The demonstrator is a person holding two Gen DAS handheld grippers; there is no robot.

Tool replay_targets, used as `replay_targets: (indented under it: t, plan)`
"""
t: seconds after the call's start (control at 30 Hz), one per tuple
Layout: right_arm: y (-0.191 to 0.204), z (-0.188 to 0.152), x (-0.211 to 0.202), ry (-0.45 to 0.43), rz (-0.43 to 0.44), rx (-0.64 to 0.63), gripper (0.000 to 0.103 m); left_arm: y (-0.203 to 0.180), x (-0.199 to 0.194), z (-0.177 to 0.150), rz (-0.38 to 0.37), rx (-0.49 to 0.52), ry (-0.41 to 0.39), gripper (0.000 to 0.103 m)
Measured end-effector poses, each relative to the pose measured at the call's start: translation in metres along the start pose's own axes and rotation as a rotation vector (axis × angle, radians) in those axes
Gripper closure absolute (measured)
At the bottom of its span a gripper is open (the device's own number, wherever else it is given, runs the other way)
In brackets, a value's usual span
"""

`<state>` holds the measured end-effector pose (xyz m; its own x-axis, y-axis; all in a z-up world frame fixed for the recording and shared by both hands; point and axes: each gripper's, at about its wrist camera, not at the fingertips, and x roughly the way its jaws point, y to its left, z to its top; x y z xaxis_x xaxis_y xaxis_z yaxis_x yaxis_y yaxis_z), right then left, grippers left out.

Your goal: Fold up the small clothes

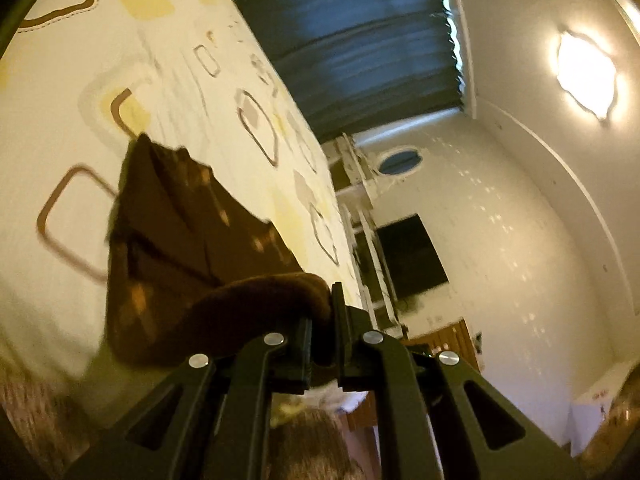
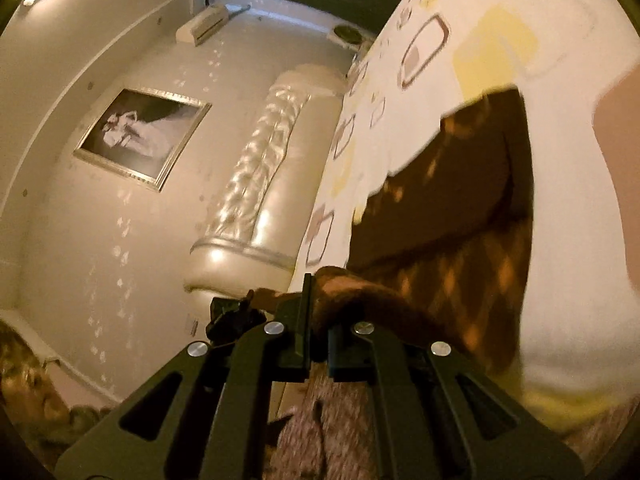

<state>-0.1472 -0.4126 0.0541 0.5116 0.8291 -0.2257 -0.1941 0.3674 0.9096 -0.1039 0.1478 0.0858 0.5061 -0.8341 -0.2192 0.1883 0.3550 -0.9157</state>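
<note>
A small brown garment [image 1: 180, 232] with orange diamond marks lies on a white bed sheet [image 1: 168, 80] printed with brown and yellow squares. My left gripper [image 1: 322, 320] is shut on a thick rolled edge of the garment at its near end. In the right wrist view the same brown garment [image 2: 460, 220] stretches away over the sheet [image 2: 460, 60]. My right gripper [image 2: 318, 320] is shut on another near edge of it. Both views are tilted and blurred.
A dark curtain [image 1: 352, 40], a ceiling lamp [image 1: 586, 72] and a dark screen [image 1: 412, 256] on the wall show on the left gripper's side. A padded headboard [image 2: 260, 184], a framed picture [image 2: 140, 136] and an air conditioner [image 2: 204, 24] show on the right gripper's side. Patterned floor lies below.
</note>
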Motion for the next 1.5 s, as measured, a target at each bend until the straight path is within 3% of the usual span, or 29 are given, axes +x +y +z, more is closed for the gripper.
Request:
replay_targets:
  t: [0.13, 0.37, 0.67, 0.73, 0.83, 0.87, 0.97, 1.07, 1.13, 1.27, 1.33, 1.5]
  plan:
    - [-0.019, 0.048, 0.028, -0.045, -0.016, 0.028, 0.098, 0.032, 0.038, 0.049, 0.05, -0.073, -0.04, 0.095]
    - [-0.073, 0.112, 0.083, -0.074, -0.149, 0.087, 0.098, 0.091, 0.105, 0.106, 0.156, -0.169, -0.05, 0.095]
    - [-0.145, 0.146, 0.115, -0.091, -0.239, 0.236, 0.097, 0.152, 0.141, 0.123, 0.27, -0.279, -0.028, 0.095]
    - [-0.154, 0.149, 0.12, -0.101, -0.236, 0.26, 0.095, 0.162, 0.141, 0.124, 0.269, -0.324, -0.038, 0.09]
    - [-0.161, 0.151, 0.123, -0.119, -0.221, 0.275, 0.093, 0.17, 0.138, 0.129, 0.249, -0.376, -0.06, 0.07]
    - [-0.164, 0.151, 0.123, -0.128, -0.21, 0.276, 0.088, 0.17, 0.137, 0.132, 0.254, -0.372, -0.072, 0.063]
    - [-0.167, 0.154, 0.121, -0.164, -0.205, 0.287, 0.072, 0.167, 0.133, 0.139, 0.274, -0.349, -0.094, 0.053]
    - [-0.166, 0.152, 0.104, -0.254, -0.188, 0.299, 0.054, 0.166, 0.125, 0.139, 0.302, -0.342, -0.102, 0.048]
    - [-0.16, 0.145, 0.089, -0.283, -0.188, 0.299, 0.053, 0.164, 0.109, 0.133, 0.315, -0.326, -0.095, 0.047]
    - [-0.14, 0.12, 0.068, -0.252, -0.297, 0.221, 0.047, 0.157, 0.078, 0.111, 0.344, -0.258, -0.04, 0.04]
    - [-0.133, 0.099, 0.058, -0.222, -0.341, 0.208, 0.046, 0.149, 0.055, 0.087, 0.396, -0.202, -0.017, 0.036]
    - [-0.126, 0.049, 0.051, -0.133, -0.366, 0.229, 0.044, 0.142, 0.021, 0.031, 0.407, -0.172, 0.039, 0.032]
